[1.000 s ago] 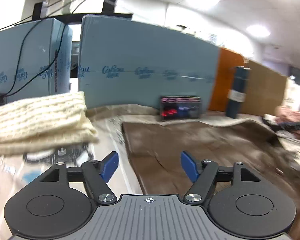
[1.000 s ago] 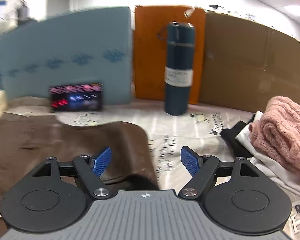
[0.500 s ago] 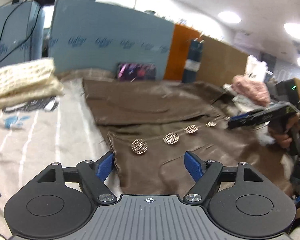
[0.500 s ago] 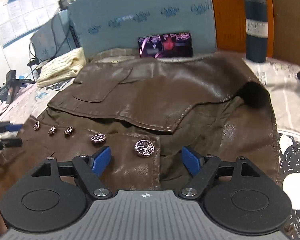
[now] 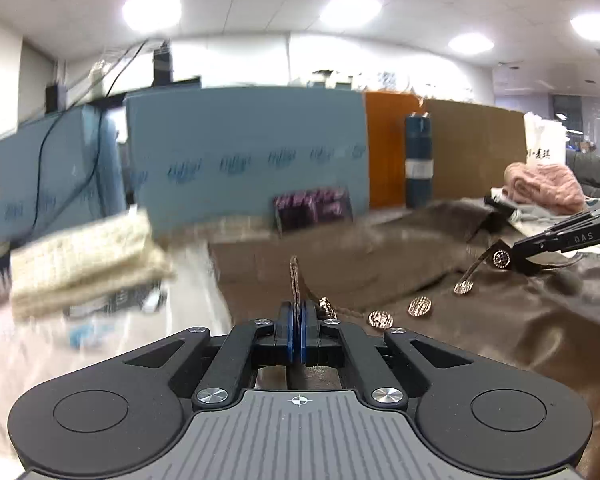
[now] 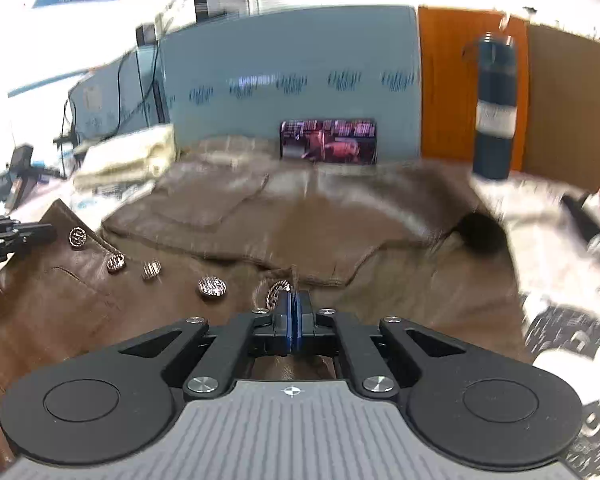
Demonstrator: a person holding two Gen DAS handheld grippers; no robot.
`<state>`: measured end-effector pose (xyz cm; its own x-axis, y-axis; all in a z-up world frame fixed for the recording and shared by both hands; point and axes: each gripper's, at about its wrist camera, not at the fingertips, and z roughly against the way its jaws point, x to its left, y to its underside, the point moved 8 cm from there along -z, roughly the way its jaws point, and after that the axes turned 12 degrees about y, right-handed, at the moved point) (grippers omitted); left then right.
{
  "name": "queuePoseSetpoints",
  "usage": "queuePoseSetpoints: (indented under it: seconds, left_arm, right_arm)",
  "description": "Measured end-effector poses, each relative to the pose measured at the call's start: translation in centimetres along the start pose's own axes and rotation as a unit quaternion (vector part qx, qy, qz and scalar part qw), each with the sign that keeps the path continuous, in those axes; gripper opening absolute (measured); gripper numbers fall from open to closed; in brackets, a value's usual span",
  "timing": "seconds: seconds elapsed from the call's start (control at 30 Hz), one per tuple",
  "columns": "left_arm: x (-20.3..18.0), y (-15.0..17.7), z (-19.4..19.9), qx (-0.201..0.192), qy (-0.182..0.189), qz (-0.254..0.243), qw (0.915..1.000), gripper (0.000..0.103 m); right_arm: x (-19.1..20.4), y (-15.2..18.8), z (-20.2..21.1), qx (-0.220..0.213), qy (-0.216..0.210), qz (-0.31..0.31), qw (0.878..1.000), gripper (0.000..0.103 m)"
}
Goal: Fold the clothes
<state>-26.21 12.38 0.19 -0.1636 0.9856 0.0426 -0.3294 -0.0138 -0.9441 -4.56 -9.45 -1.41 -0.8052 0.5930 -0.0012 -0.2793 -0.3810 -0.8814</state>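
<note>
A brown leather jacket [image 5: 480, 320] with a row of metal buttons [image 5: 381, 319] lies spread on the table; it also shows in the right wrist view [image 6: 320, 224]. My left gripper [image 5: 299, 312] is shut on the jacket's near edge, and a strip of leather stands up between its blue pads. My right gripper [image 6: 294, 308] is shut on the jacket's front edge beside a button [image 6: 277, 292]. In the left wrist view the right gripper [image 5: 548, 240] shows at the far right, pinching the jacket. In the right wrist view the left gripper [image 6: 8, 236] shows at the far left.
A folded cream knit [image 5: 84, 256] lies at the left. A pink knit [image 5: 544, 186] lies at the far right. A dark blue bottle [image 6: 494, 108] and a phone with a lit screen [image 6: 328, 142] stand at the back against blue, orange and cardboard panels.
Both grippers were open over the jacket and are now shut on its front edge. Both views have dropped closer to the leather.
</note>
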Motion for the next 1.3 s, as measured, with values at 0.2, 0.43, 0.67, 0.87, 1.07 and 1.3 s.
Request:
queuePoseSetpoints:
  seconds: [0.2,0.43,0.67,0.87,1.07,1.3]
  left_arm:
    - [0.7,1.2,-3.6,0.084,0.004,-0.022,0.9962,0.004]
    - [1.7,2.1,-1.8,0.08,-0.044,-0.025,0.9955,0.064]
    - [-1.4,0.5,5.9,-0.038,-0.069,-0.081,0.9936,0.099]
    - [-8.7,2.2,8.6,-0.011,0.034,-0.204,0.9783,0.1]
    - [-13.3,4.4,8.8,0.044,0.168,-0.218,0.9603,0.1]
    - [-14.0,6.6,5.8,0.086,0.092,-0.309,0.9428,0.1]
  right_arm:
    - [-0.8,0.1,-0.9,0.006,0.044,0.021,0.999,0.003]
    - [-2.2,1.5,-2.3,0.042,0.065,0.02,0.997,0.028]
    - [-3.2,1.3,2.6,-0.061,0.091,0.057,0.992,0.094]
    - [-3.2,4.1,7.9,-0.11,0.068,0.117,0.985,0.101]
    - [-3.3,6.9,11.3,-0.072,0.061,0.184,0.978,0.101]
    - [-2.8,9.2,11.1,-0.021,0.076,0.261,0.962,0.101]
